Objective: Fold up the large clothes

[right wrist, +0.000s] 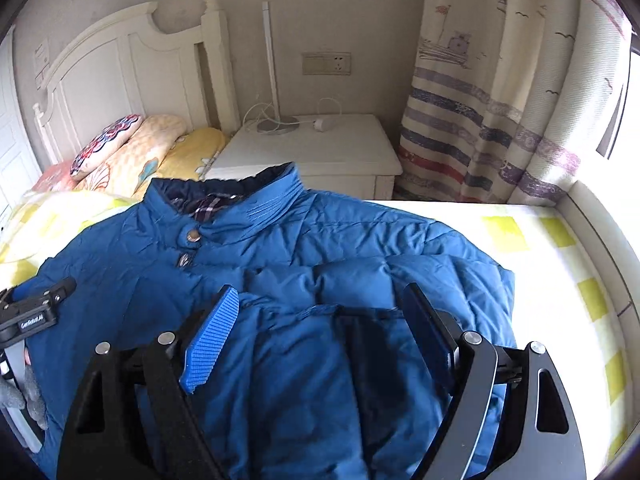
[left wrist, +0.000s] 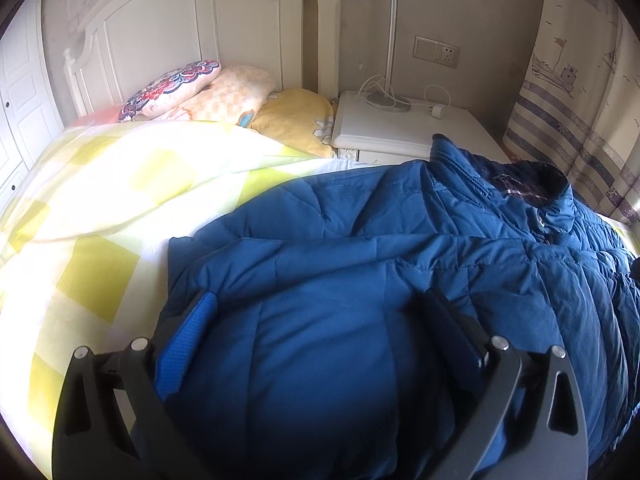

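A large blue quilted jacket lies spread on the bed, collar toward the nightstand and its front snapped shut. My left gripper stands wide open low over the jacket's left side, padding bulging up between its fingers. In the right wrist view a sleeve is folded across the jacket, and its dark cuff lies below my right gripper. That gripper is open, with its pads clear of the cloth. Part of the left gripper and a grey-gloved hand show at that view's left edge.
The bed has a yellow-and-white checked sheet. Several pillows are piled against the white headboard. A white nightstand with a lamp and cable stands beyond the collar. A striped curtain hangs at the right.
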A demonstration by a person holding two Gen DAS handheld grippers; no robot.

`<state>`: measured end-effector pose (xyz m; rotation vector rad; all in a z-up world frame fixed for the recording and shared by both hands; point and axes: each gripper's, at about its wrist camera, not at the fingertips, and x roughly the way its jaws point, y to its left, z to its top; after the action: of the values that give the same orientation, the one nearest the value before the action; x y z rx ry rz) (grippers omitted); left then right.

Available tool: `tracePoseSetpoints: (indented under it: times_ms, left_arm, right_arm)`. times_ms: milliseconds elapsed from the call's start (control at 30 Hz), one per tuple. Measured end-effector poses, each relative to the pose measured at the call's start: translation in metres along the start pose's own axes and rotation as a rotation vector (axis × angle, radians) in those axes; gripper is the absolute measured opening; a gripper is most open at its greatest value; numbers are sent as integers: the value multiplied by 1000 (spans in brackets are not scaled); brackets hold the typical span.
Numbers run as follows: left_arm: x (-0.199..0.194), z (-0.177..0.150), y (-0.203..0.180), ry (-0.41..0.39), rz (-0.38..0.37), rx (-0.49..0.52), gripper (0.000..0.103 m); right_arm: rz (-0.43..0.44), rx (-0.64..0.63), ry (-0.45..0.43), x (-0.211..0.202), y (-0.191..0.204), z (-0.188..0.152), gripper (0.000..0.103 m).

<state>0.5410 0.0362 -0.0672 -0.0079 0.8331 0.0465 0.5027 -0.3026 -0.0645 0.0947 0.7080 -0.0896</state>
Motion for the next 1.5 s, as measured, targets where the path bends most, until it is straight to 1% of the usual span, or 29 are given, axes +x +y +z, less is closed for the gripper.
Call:
tracePoseSetpoints:
  times_ms: [33, 67, 100, 200, 267, 300, 367, 400, 433, 500, 567, 633, 667, 733, 767, 900, 967, 1000, 1033, 1100, 1133, 1233, 1267, 1300, 1333, 1367, 1400, 1433, 1500]
  left_arm:
    - [0, 0, 0, 0, 1, 1, 101]
    - [0, 0, 0, -1, 2, 2, 101]
    - [0, 0, -1, -1, 3, 2, 101]
    - [1, -1, -1, -2, 0, -1, 101]
    - [1, -1, -2, -3, 1, 0, 101]
    - [1, -1, -1, -2, 0, -1, 101]
    - [2, -1, -1, -2, -1, -3, 101]
    - [1, -2, -1, -2, 0, -4, 101]
    - [2, -2, -2, -2, 1, -3, 101]
    - [1, -2, -2, -3, 2, -3, 101]
    - [1, -2, -1, -3, 0, -5, 101]
    - [1, -2, -1, -4, 0, -4, 101]
    - [0, -3, 0, -8, -2, -4, 101]
    - [-1, -2, 3, -13, -11, -17, 101]
    - [0, -2, 4, -11, -18, -24, 101]
    - [-5, -4, 5, -14, -23, -30, 101]
    - [-20, -8, 5, 0, 12, -41, 100]
    - [-36, -12, 3, -24, 5, -51, 100]
    - [-55, -19, -1, -55, -37, -53, 100]
    - [-90, -36, -16, -78, -115, -5, 101]
    - [-103, -48, -27, -70, -125, 37, 101]
    - [-121, -91, -59, -20, -131, 167, 101]
    - [-117, -104, -66, 15, -115, 199, 101]
    - [-108, -117, -74, 63, -93, 231, 101]
    - [-95, -128, -78, 109, -78, 257, 101]
    - [-92, -131, -75, 103, -89, 237, 101]
    - [-92, -128, -70, 120, -100, 208, 101]
    - [-90, -126, -65, 137, -103, 182, 101]
    - [-92, -125, -55, 140, -93, 160, 101]
  right_arm:
    - [-22, 21, 17, 8, -8, 0, 81]
    - [-37, 10, 51, 22, -12, -3, 82]
    - [-26, -5, 81, 34, -11, -7, 83]
    - [-45, -26, 77, 34, -6, -9, 83]
    - [-7, 8, 65, 31, -14, -10, 82]
    - [12, 39, 53, 26, -19, -10, 81]
    - [-22, 64, 7, 2, -21, -13, 80]
    - [-20, 54, -30, -14, -18, -15, 80]
    - [5, 33, -69, -33, -12, -18, 80]
    - [47, -45, -111, -62, 6, -30, 86]
    - [75, -158, -73, -67, 28, -49, 88]
    - [35, -239, 15, -44, 43, -72, 89]
    - [19, -255, 47, -34, 46, -78, 89]
    - [19, -249, 42, -34, 46, -81, 91]
    - [26, -239, 56, -31, 44, -82, 91]
    - [59, -212, 52, -34, 37, -86, 91]
    - [94, -189, 73, -39, 31, -86, 91]
    - [91, -172, 90, -45, 27, -78, 91]
    - [97, -142, 90, -57, 25, -76, 91]
    - [134, -104, 37, -89, 25, -76, 91]
    - [117, -125, 33, -100, 30, -80, 91]
    - [93, -234, 91, -109, 48, -104, 91]
    - [69, -272, 119, -103, 52, -115, 91]
    - [53, -300, 170, -90, 56, -128, 91]
    - [58, -297, 185, -81, 55, -138, 92]
    - [79, -262, 165, -82, 50, -139, 92]
    - [86, -247, 177, -81, 46, -136, 92]
    - [76, -244, 187, -83, 46, -134, 92]
    - [56, -255, 190, -89, 42, -134, 92]
